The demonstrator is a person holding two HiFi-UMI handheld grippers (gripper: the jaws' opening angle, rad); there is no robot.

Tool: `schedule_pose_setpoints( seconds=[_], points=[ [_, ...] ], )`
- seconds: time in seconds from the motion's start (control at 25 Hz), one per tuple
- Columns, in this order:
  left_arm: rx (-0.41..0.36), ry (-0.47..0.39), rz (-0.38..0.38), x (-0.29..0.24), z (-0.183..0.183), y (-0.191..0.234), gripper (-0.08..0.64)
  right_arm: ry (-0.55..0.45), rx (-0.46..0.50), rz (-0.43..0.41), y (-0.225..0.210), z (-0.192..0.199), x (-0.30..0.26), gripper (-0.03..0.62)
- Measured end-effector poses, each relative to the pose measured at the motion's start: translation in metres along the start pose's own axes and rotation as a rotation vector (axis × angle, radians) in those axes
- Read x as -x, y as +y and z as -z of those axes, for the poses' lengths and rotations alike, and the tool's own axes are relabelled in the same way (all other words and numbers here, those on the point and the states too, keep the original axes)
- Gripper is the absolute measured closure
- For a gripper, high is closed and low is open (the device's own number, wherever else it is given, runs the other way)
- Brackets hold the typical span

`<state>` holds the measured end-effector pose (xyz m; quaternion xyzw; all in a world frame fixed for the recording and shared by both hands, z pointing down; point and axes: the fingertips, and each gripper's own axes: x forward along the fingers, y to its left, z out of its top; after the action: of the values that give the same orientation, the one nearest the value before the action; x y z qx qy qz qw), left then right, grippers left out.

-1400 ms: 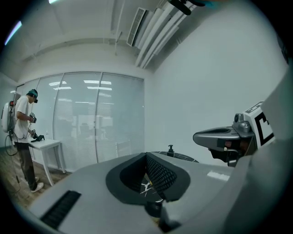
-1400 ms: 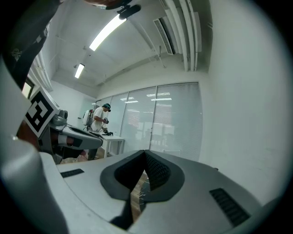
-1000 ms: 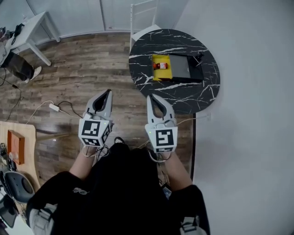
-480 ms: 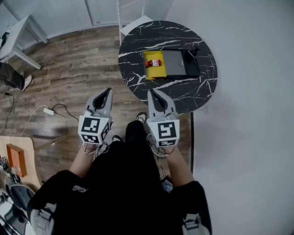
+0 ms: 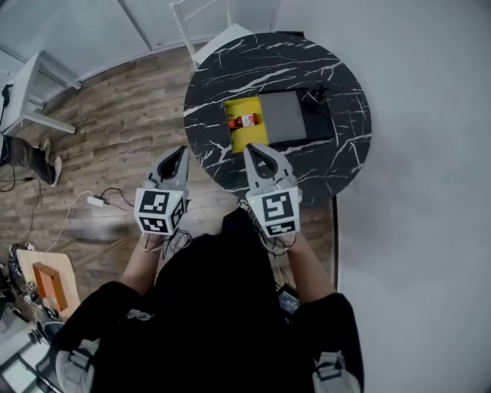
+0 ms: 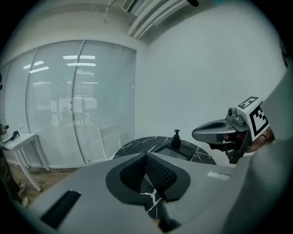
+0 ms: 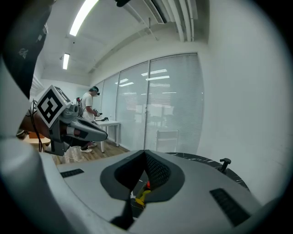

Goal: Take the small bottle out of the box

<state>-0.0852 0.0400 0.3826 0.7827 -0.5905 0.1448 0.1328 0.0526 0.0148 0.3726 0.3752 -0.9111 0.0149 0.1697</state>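
Observation:
A small bottle (image 5: 245, 120) with a red body lies in the yellow open box (image 5: 247, 132) on the round black marble table (image 5: 322, 165). A grey lid or tray (image 5: 283, 117) lies right beside the box. Both grippers hang in the air short of the table's near edge, jaws together and empty. My left gripper (image 5: 179, 153) is over the wood floor, left of the table. My right gripper (image 5: 251, 149) points at the box from just below it. In the right gripper view the bottle's red (image 7: 147, 184) and the box's yellow (image 7: 142, 194) show through the jaw gap.
A black pump dispenser (image 5: 313, 97) stands at the far right of the grey tray. A white chair (image 5: 201, 17) stands behind the table. A white desk (image 5: 34, 92) and a power strip with cable (image 5: 96, 201) lie on the wood floor to the left. A grey wall runs along the right.
The table and box have come nearer and lower in the head view as I step toward them. Both grippers stay shut and keep about the same place in the picture.

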Motion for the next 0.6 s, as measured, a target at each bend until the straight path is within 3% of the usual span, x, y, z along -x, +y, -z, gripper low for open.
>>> schedule_pose_setpoints(
  seconds=[0.28,0.6],
  points=[
    [0.009,0.123,0.034,-0.063,0.025,-0.017,0.561,0.111,-0.053,-0.087,-0.044,0.046,-0.024,0.597],
    [0.029,0.201,0.040,-0.103,0.055,-0.020,0.561,0.203,0.001,-0.111,-0.057,0.076,-0.051,0.597]
  ],
)
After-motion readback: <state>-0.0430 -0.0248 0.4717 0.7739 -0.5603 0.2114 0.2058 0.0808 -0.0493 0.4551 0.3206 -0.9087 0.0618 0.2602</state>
